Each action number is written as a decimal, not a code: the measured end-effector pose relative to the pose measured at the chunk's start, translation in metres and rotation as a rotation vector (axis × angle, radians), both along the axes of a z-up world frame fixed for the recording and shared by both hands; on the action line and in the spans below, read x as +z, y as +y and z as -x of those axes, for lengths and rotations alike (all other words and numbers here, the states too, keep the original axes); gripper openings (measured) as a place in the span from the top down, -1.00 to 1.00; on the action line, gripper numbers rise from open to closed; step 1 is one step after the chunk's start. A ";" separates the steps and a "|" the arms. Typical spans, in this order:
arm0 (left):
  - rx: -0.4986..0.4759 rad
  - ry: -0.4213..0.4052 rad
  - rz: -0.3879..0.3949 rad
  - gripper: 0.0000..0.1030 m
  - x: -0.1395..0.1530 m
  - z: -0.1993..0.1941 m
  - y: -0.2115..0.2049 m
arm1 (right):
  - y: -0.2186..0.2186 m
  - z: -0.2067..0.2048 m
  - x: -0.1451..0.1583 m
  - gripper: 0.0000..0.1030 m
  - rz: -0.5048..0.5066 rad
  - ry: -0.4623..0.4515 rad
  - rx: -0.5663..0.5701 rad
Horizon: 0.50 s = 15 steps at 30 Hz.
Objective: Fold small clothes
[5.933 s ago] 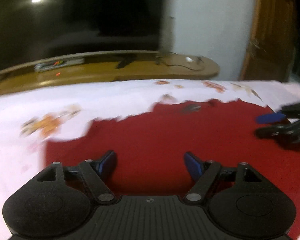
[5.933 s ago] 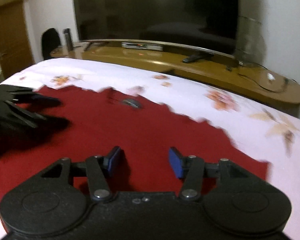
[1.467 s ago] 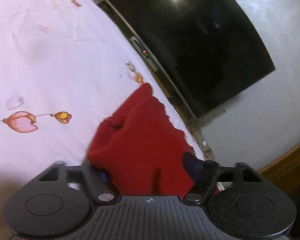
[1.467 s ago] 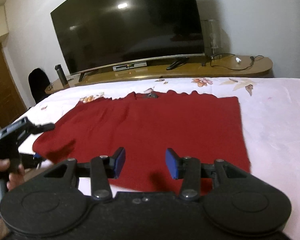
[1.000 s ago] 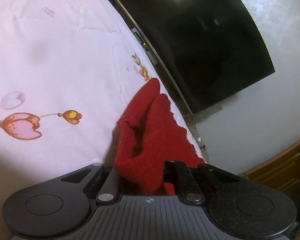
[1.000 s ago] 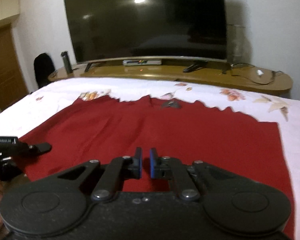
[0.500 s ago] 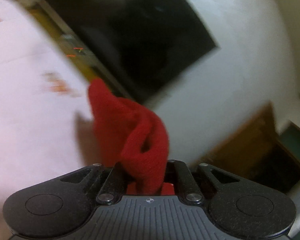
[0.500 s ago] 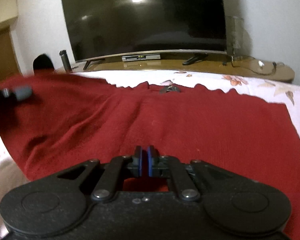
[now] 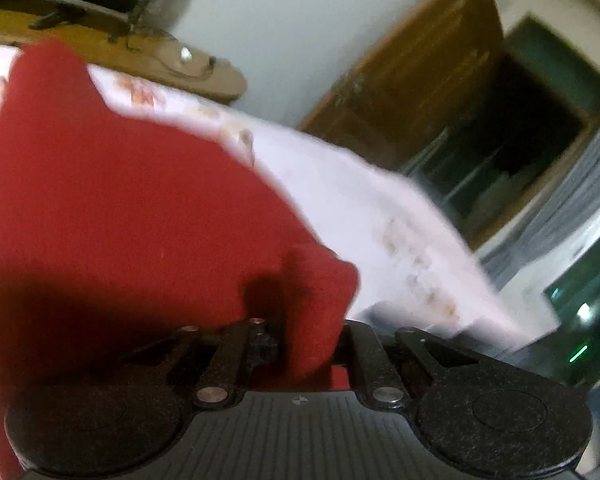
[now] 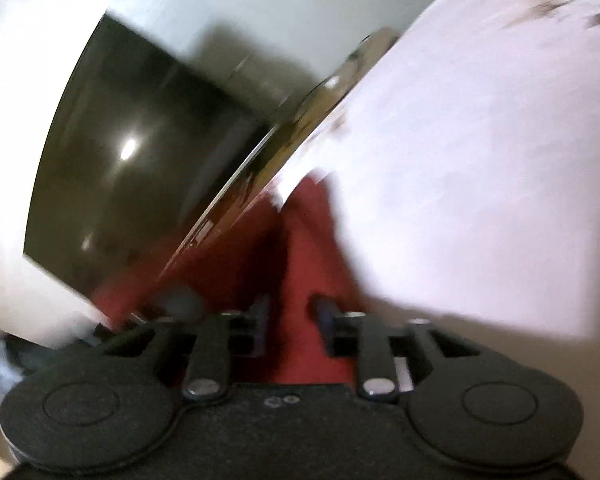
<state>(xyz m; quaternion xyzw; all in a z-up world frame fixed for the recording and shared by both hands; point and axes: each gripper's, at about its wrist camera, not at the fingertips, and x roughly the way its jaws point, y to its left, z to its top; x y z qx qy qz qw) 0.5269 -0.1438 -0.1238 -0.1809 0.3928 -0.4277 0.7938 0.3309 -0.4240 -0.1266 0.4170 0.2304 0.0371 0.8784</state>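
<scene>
Looks like we're mid-fold here, first big fold of the red top (image 9: pixel 132 208) from the look of it. The left tongs (image 9: pixel 300 344) are clamped on a bunched edge of it at the bottom middle of the left view, and the rest of the cloth spreads out over the left half of that frame, lying on the bed (image 9: pixel 340 184) with the flowery white sheet.

The right tongs (image 10: pixel 288 320) have just been opening. Their jaws stand apart low in the middle of the right view, with red cloth running up between them, but I don't see the pads pressing on it, so I'd say that side has let go. Everything's pretty smeared, so take that with a grain of salt. The TV (image 10: pixel 132 176) sits tilted in the left half of that frame.

My guess for the next bit: the left side needs to lay its edge down flat over the rest and only then release, otherwise the bunch it holds ends up as a lump. The right side probably wants to find a fresh edge for the next fold.
</scene>
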 end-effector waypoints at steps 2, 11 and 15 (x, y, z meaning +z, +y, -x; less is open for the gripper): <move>-0.001 -0.016 0.014 0.36 0.002 0.007 0.000 | -0.021 0.016 0.006 0.04 0.001 0.001 -0.030; 0.100 -0.118 0.070 -0.45 0.050 0.035 0.085 | -0.023 0.016 0.022 0.02 -0.085 -0.057 0.029; 0.325 -0.058 -0.011 -0.44 0.034 0.026 0.140 | -0.008 -0.004 0.015 0.01 -0.128 -0.014 0.107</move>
